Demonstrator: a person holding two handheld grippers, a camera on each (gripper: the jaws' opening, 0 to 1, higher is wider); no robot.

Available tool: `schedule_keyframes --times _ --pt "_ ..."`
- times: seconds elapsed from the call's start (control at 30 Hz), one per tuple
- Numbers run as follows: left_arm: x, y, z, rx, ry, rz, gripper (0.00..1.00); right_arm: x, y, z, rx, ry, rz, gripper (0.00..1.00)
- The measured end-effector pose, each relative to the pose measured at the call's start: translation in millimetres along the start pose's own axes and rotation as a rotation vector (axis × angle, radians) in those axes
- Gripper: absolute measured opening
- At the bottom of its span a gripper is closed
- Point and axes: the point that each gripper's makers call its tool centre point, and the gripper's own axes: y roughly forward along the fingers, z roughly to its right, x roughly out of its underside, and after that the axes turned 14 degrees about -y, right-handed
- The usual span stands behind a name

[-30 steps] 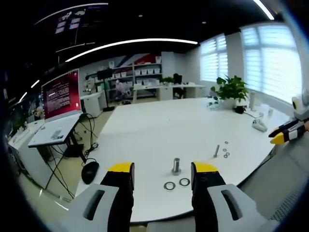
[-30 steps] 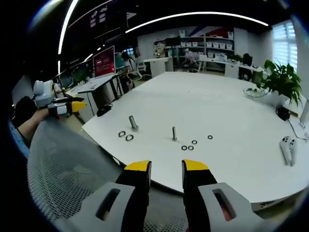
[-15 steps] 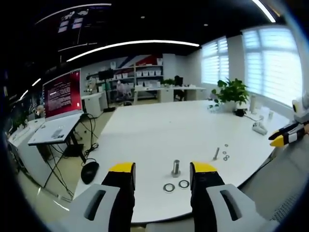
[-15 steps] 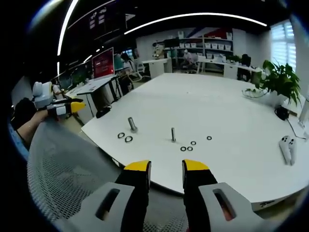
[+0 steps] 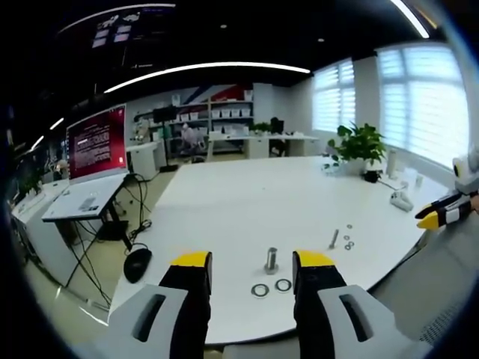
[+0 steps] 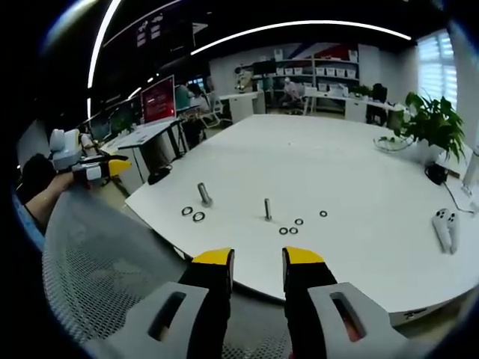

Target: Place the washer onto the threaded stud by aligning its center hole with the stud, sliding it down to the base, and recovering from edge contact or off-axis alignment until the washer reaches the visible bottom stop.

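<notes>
Studs (image 6: 267,209) and washers (image 6: 288,229) near table's edge (image 6: 161,232) — open white beyond.

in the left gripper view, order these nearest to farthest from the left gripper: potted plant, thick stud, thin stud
1. thick stud, just ahead between the jaws
2. thin stud, farther out to the right
3. potted plant, at the table's far right edge

White table (image 6: 359,179), yellow-tipped grey tool (image 5: 251,271), silver stud (image 6: 267,209), green plant (image 5: 361,140), red screen (image 5: 95,143)
</notes>
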Motion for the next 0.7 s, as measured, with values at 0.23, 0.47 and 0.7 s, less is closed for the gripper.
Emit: schedule_keyframes --times 0.23,0.47,0.7 --pt "1.2 0 0.6 0.002 0.001 -0.008 0.4 1.2 0 -1 -0.004 -0.001 -0.008 0.28" --pt "1.2 0 1.1 0.005 0.002 -0.008 0.39 1.1 0 0 0.0 0.0 -0.009 0.28" --pt "10.2 2 3.1 0.018 0.014 -0.065 0.39 1.2 0 1 0.007 0.006 -0.007 0.28"
